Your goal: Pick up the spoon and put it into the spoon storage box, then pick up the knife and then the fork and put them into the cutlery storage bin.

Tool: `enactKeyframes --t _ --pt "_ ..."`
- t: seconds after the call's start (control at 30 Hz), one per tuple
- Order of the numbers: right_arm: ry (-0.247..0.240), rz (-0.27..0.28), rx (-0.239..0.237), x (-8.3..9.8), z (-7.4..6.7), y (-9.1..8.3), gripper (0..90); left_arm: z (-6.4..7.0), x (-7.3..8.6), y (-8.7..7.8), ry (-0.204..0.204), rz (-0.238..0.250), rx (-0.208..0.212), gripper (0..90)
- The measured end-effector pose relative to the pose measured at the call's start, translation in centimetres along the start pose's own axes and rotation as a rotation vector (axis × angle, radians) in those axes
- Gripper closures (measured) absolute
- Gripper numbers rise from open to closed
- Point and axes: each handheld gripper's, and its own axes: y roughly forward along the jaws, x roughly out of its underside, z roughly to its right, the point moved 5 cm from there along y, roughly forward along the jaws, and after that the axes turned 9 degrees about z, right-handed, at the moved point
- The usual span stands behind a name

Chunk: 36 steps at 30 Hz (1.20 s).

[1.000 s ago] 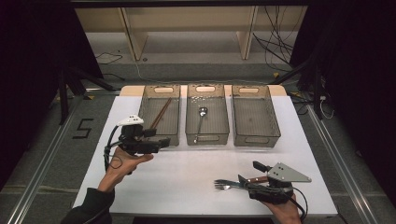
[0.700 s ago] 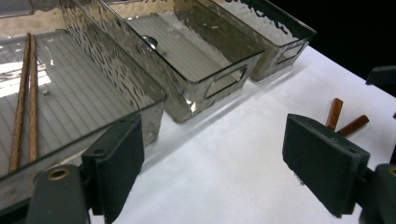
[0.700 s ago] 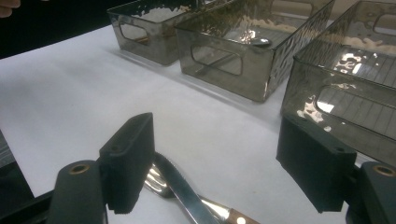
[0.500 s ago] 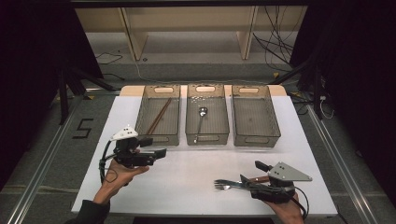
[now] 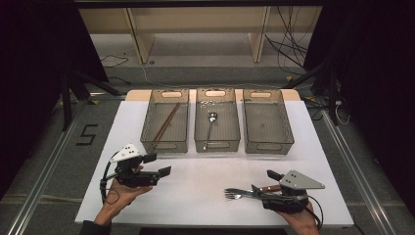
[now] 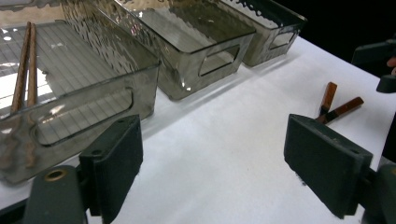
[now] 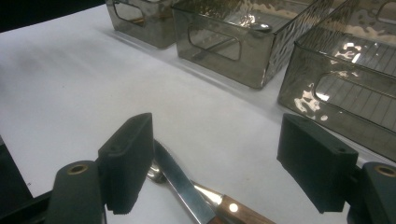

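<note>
The cutlery lies on the white table [image 5: 205, 196]: a fork [image 5: 237, 194] and a knife [image 7: 184, 184] with wooden handles [image 6: 337, 105], crossed over each other just under and ahead of the right tongs [image 7: 219, 163]. Those tongs hover directly over the pair, jaws spread wide with nothing between them; the knife blade runs beside 1 pad and out toward the gap. The likely step is picking 1 piece for the 3 bins beyond. To do it well, the tongs should drop so only 1 handle sits between the pads, close on the wood rather than the slick blade, and lift straight up so the other piece is not dragged. The left tongs [image 6: 224, 163] are also wide open and empty, held above bare table well to the left of the cutlery, which lies off to their right. Ahead of both tongs stand the bins: the left bin [image 5: 165, 142] holds chopsticks [image 5: 164, 125], the middle bin [image 5: 217, 144] a spoon [image 5: 210, 127], and the right bin [image 5: 268, 147] looks empty.
</note>
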Motion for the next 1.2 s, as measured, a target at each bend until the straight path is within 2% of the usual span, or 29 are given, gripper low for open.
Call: enactKeyframes --t 0.2,0.47,0.57,0.8,0.87,0.97,1.2 --pt "-0.002 -0.015 0.002 0.1 0.0 0.1 27.4 0.1 0.8 -0.6 -0.014 0.011 -0.006 18.8" --pt "-0.002 -0.031 0.004 0.2 0.0 0.1 27.3 -0.7 1.5 -1.5 -0.034 0.042 -0.026 18.8" --pt "-0.003 -0.043 0.006 0.3 0.0 0.1 27.3 -0.8 1.7 -1.7 -0.017 0.045 -0.046 18.8" --pt "-0.010 -0.088 0.005 0.5 0.5 0.1 27.3 -0.7 2.0 -2.0 0.004 0.054 -0.045 18.6" --pt "-0.015 -0.109 0.002 0.6 0.7 0.0 27.3 -0.6 2.0 -2.1 0.008 0.060 -0.044 18.5" --pt "-0.048 -0.161 -0.007 0.6 0.9 -0.2 27.3 -0.4 2.1 -2.3 -0.004 0.072 -0.040 18.5" --pt "-0.163 -0.358 -0.053 1.1 0.8 -0.3 30.1 0.0 2.5 -2.2 0.003 0.073 -0.030 18.5"
